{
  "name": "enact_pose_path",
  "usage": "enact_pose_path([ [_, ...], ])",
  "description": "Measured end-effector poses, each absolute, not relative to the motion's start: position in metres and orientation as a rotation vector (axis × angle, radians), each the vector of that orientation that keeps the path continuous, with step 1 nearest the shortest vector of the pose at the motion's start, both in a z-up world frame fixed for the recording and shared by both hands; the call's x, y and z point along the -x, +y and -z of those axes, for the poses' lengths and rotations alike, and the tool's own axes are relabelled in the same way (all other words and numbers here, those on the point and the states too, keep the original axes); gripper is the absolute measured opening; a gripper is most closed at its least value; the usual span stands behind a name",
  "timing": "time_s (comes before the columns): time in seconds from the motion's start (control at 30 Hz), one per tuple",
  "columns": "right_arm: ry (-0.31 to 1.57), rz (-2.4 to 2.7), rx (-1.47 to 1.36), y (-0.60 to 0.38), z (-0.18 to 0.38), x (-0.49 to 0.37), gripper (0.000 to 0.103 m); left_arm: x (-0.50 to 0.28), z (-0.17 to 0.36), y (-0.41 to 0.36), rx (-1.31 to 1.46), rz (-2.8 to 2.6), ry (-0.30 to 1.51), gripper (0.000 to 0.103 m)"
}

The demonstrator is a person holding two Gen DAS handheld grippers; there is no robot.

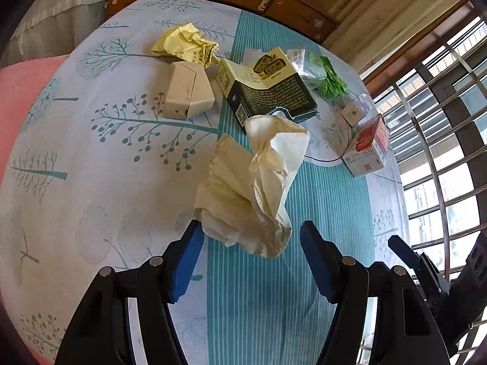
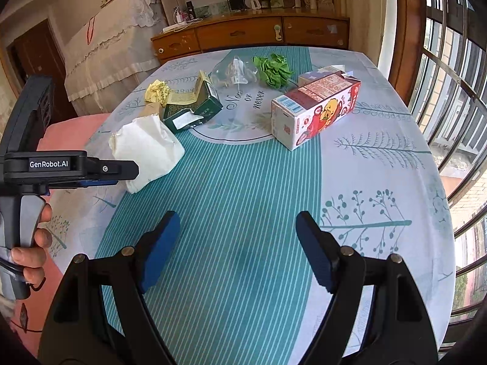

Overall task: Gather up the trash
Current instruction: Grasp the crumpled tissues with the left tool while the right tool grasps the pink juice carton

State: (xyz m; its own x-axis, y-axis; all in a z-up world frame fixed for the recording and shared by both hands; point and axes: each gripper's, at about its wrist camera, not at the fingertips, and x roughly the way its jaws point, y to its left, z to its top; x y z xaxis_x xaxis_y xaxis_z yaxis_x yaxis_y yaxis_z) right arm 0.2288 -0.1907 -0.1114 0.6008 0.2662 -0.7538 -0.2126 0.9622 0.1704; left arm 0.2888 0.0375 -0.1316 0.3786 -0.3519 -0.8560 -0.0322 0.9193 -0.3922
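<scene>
A crumpled cream paper bag (image 1: 252, 188) lies on the table just ahead of my open left gripper (image 1: 251, 231), its near end between the blue fingertips; whether they touch it I cannot tell. It also shows in the right wrist view (image 2: 146, 149). Beyond it lie a dark green carton (image 1: 268, 88), a beige box (image 1: 187, 89), yellow crumpled paper (image 1: 185, 44), green crumpled paper (image 1: 330, 79), a clear plastic wrapper (image 1: 304, 60) and a red-and-white drink carton (image 2: 313, 109). My right gripper (image 2: 237, 222) is open and empty above the striped cloth, short of the drink carton.
The table wears a patterned cloth (image 2: 365, 182) with a teal striped middle. A wooden sideboard (image 2: 249, 33) stands behind it, barred windows (image 2: 450, 91) to the right, a pink surface (image 1: 18, 91) to the left. The left gripper's body (image 2: 67, 167) and a hand show at the right view's left edge.
</scene>
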Motion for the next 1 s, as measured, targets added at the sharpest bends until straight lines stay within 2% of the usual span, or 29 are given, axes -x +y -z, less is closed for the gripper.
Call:
enact_pose_path([
  [0.4, 0.879, -0.22, -0.145, -0.217, 0.106, -0.268, 0.076, -0.319, 0.145, 0.029, 0.353, 0.172, 1.159, 0.067],
  [0.47, 0.881, -0.199, -0.167, -0.221, 0.104, -0.277, 0.076, -0.317, 0.142, 0.03, 0.348, 0.174, 1.143, 0.048],
  [0.77, 0.861, -0.13, -0.222, -0.229, 0.089, -0.324, 0.076, -0.317, 0.116, 0.019, 0.254, 0.146, 1.033, 0.034],
  [1.0, 0.909, -0.028, -0.289, -0.235, 0.101, -0.37, 0.076, -0.317, 0.084, 0.024, 0.193, 0.112, 0.934, 0.032],
])
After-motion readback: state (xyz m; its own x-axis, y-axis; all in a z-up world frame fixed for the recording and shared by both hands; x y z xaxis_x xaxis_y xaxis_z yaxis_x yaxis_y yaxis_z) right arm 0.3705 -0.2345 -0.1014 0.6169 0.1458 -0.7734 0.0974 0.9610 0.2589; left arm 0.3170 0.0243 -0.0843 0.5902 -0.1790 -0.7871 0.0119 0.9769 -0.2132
